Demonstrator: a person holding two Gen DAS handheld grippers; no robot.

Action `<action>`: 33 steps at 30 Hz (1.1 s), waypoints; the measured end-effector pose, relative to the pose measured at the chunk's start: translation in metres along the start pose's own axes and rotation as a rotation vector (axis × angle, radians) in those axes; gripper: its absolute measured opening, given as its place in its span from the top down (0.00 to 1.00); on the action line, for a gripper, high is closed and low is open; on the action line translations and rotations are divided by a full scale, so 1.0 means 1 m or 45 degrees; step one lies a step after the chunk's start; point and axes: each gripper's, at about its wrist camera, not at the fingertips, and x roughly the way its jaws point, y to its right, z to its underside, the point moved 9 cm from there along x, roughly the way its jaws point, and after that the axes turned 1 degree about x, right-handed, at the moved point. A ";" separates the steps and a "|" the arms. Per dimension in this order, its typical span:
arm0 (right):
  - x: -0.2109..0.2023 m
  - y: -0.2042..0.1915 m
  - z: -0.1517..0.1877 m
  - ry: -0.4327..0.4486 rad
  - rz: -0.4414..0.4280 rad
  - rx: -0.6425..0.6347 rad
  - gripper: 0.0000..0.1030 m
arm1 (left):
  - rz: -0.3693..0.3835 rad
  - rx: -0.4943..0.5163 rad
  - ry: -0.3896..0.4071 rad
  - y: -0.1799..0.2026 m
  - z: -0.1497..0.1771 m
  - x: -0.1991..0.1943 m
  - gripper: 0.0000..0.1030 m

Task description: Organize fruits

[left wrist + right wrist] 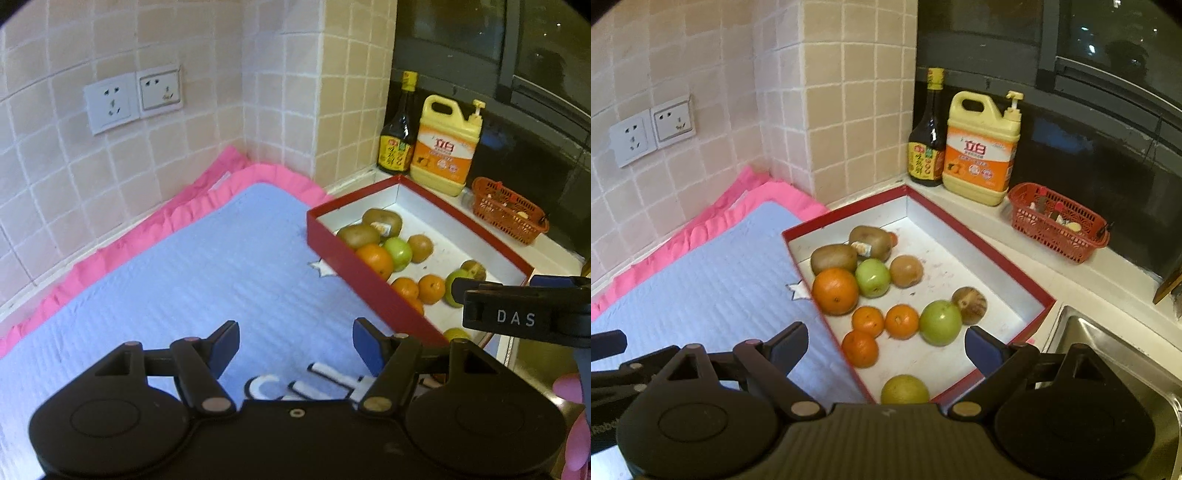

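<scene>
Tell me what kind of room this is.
Most likely a home kitchen counter: beige tiled wall, steel sink, and a yellow pump jug of dish detergent beside a dark sauce bottle.

Red box (1015,271) (white inside) holds orange and green fruit; blue ribbed mat (184,277), pink-edged

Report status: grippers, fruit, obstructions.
Left gripper open over the blue mat; right gripper open, empty. Fruit sits in the red box. Nothing blocking.
</scene>
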 end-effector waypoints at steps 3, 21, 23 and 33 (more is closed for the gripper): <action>-0.001 -0.008 0.004 -0.007 -0.008 -0.022 0.09 | -0.014 -0.004 -0.012 -0.004 0.006 -0.001 0.22; 0.001 -0.038 0.008 -0.022 -0.059 -0.107 0.09 | -0.102 -0.017 0.002 -0.027 0.017 -0.011 0.22; 0.001 -0.039 0.009 -0.021 -0.060 -0.112 0.09 | -0.108 -0.020 0.006 -0.029 0.017 -0.012 0.22; 0.006 -0.039 0.006 -0.040 -0.094 -0.102 0.09 | -0.128 -0.035 0.003 -0.030 0.015 -0.009 0.22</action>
